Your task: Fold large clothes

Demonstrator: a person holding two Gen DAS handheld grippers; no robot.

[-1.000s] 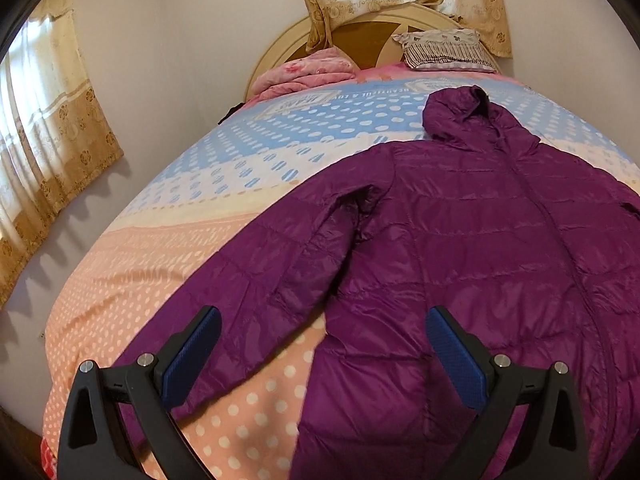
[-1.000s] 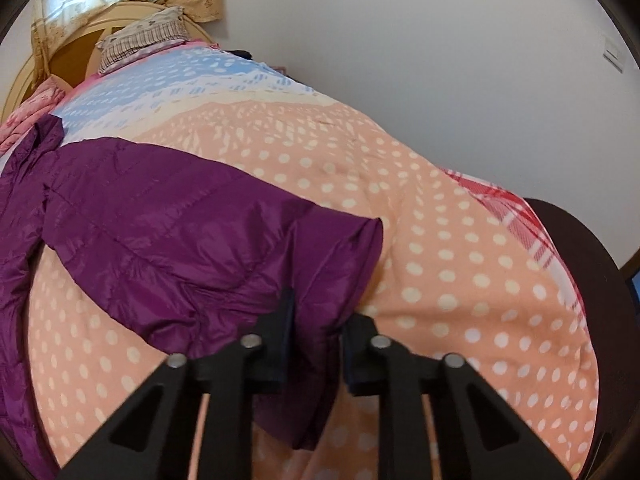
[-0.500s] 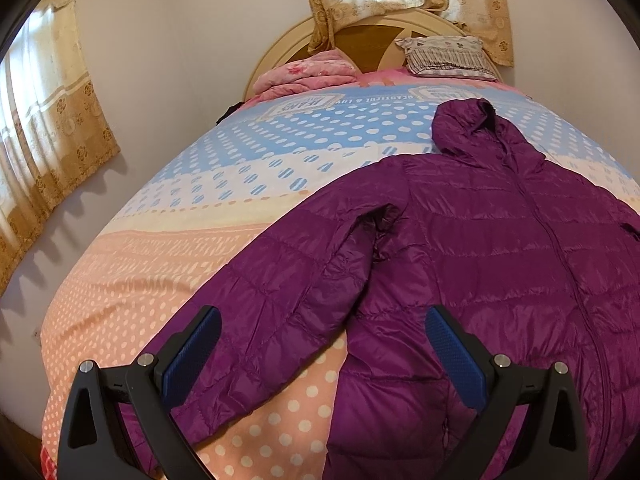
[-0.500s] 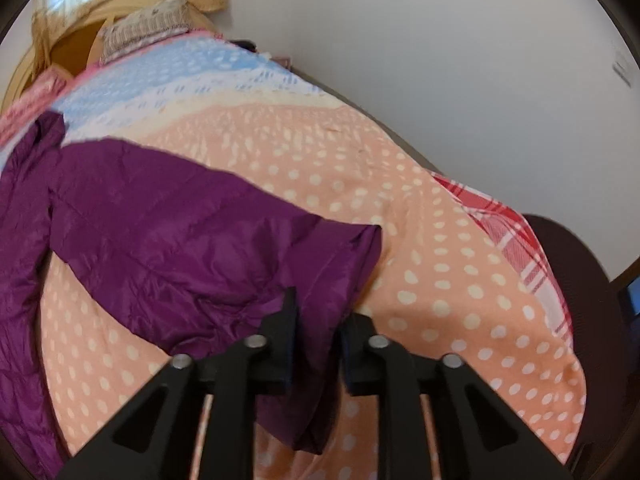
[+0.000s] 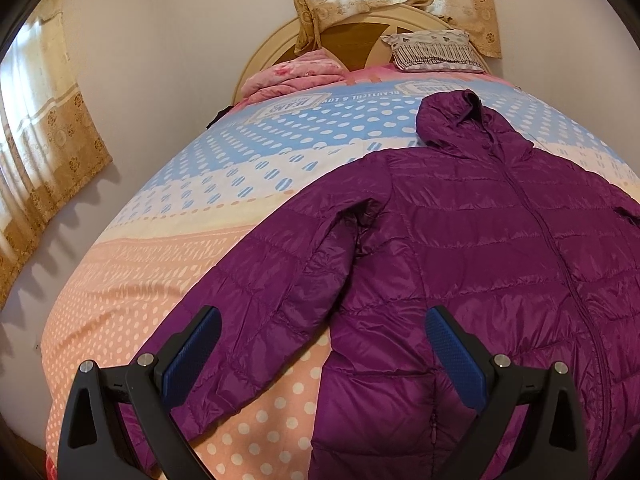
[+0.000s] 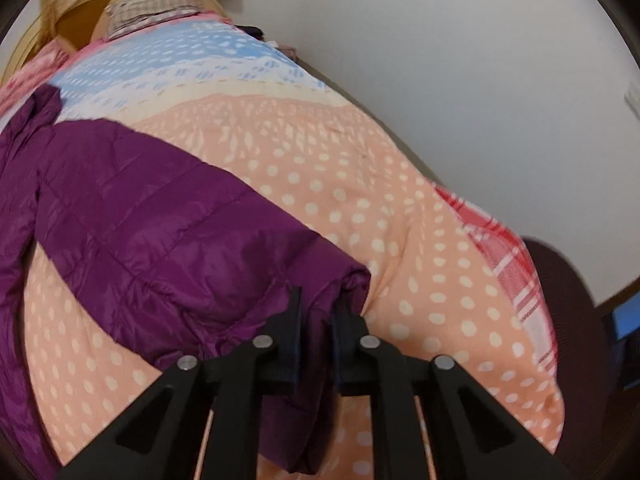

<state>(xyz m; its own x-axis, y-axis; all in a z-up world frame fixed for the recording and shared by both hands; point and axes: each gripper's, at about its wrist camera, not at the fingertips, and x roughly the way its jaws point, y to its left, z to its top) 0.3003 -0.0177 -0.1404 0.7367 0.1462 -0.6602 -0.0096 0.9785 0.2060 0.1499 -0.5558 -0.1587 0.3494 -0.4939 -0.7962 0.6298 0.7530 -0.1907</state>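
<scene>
A purple hooded down jacket [image 5: 472, 248] lies spread face up on the bed, hood toward the headboard. Its left sleeve [image 5: 256, 308] runs down toward the bed's near left corner. My left gripper [image 5: 320, 344] is open and empty, held above the sleeve and the jacket's lower left side. In the right wrist view the jacket's right sleeve [image 6: 168, 240] stretches across the quilt. My right gripper [image 6: 318, 320] is shut on the cuff end of that sleeve, which bunches and hangs below the fingers.
The bed has a dotted quilt [image 5: 152, 248] in blue, cream and peach bands. A pink folded blanket [image 5: 296, 76] and a patterned pillow [image 5: 432, 50] lie by the headboard. Curtains [image 5: 44, 132] hang at left. A wall [image 6: 460, 80] and a dark chair [image 6: 576, 320] stand on the right.
My left gripper has shifted a little, so the jacket sits more to the right and nearer. My right gripper has lifted and pulled the sleeve cuff inward, bunching it.
</scene>
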